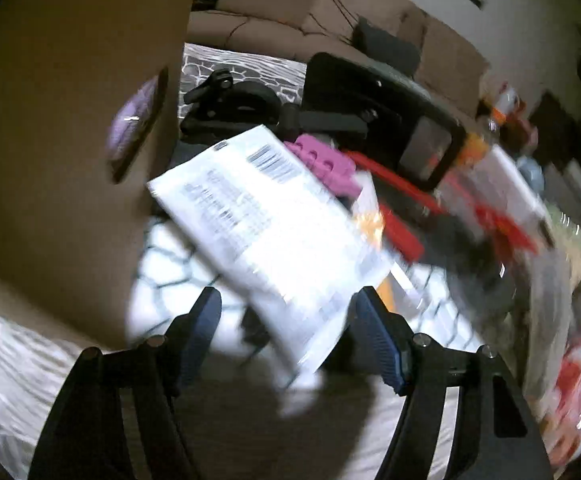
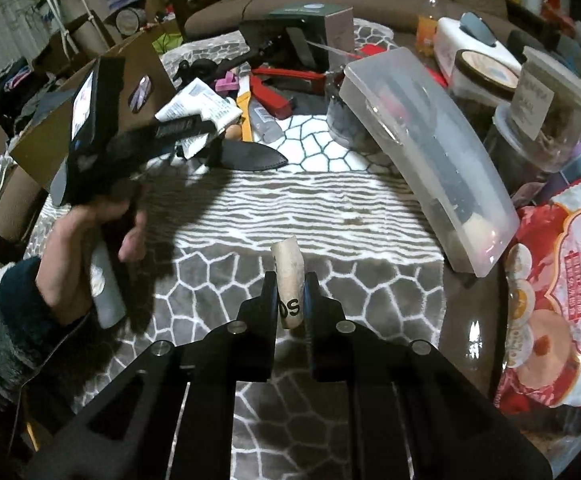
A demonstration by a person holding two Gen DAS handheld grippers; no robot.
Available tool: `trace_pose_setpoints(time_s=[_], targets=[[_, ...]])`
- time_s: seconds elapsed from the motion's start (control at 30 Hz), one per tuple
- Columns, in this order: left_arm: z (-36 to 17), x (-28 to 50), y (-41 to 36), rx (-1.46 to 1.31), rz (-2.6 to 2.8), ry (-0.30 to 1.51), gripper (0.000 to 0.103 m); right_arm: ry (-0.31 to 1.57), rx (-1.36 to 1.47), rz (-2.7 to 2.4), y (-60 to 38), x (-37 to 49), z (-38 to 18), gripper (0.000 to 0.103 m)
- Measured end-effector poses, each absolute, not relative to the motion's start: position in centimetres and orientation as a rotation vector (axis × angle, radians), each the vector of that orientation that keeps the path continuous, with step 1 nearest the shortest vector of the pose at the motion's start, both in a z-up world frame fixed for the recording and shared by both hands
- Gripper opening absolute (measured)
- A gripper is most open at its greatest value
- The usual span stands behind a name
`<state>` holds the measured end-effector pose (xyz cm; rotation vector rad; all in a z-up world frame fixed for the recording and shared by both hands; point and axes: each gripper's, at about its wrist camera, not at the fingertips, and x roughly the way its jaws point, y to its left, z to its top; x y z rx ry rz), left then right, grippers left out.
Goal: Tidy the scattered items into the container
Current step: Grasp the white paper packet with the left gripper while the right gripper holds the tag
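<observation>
Your right gripper [image 2: 290, 282] pinches a beige cork-like cylinder [image 2: 287, 276] over the patterned blanket [image 2: 330, 200], its lower print partly cut off by the fingers. Far left, your left gripper [image 1: 286, 308] has its jaws spread around a white printed packet [image 1: 266, 224], too blurred to read; contact is unclear. The cardboard box [image 1: 70, 120] stands just left of it, beside your left hand [image 2: 86, 248].

Left tongs [image 1: 286, 320] gape wide (hand gripping the handle), while right tongs [image 2: 290, 292] are pinched narrow.
</observation>
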<state>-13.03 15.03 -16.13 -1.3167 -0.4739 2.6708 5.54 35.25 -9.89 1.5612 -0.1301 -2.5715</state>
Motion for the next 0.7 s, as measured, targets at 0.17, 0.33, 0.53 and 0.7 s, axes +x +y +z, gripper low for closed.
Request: trace_pose_setpoints(time_s=[0.17, 0.33, 0.53, 0.7], targets=[[-15.8, -14.0, 15.1, -1.316, 2.713, -0.629, 0.071, -0.117, 1.572, -2.566, 35.0, 5.3, -10.2, 0.012], [-15.5, -13.0, 14.8, -1.270, 2.736, -0.654, 0.046, -0.094, 1.582, -2.557, 34.5, 5.0, -10.4, 0.012], [-14.8, -10.6, 14.0, -1.178, 2.593, -0.783, 0.016, -0.078, 1.587, -2.550, 34.0, 4.9, -10.6, 0.012], [-12.4, -8.4, 15.1, -1.100, 2.574, -0.628, 0.012, -0.093, 1.573, -2.565, 34.2, 5.0, -10.1, 0.012]])
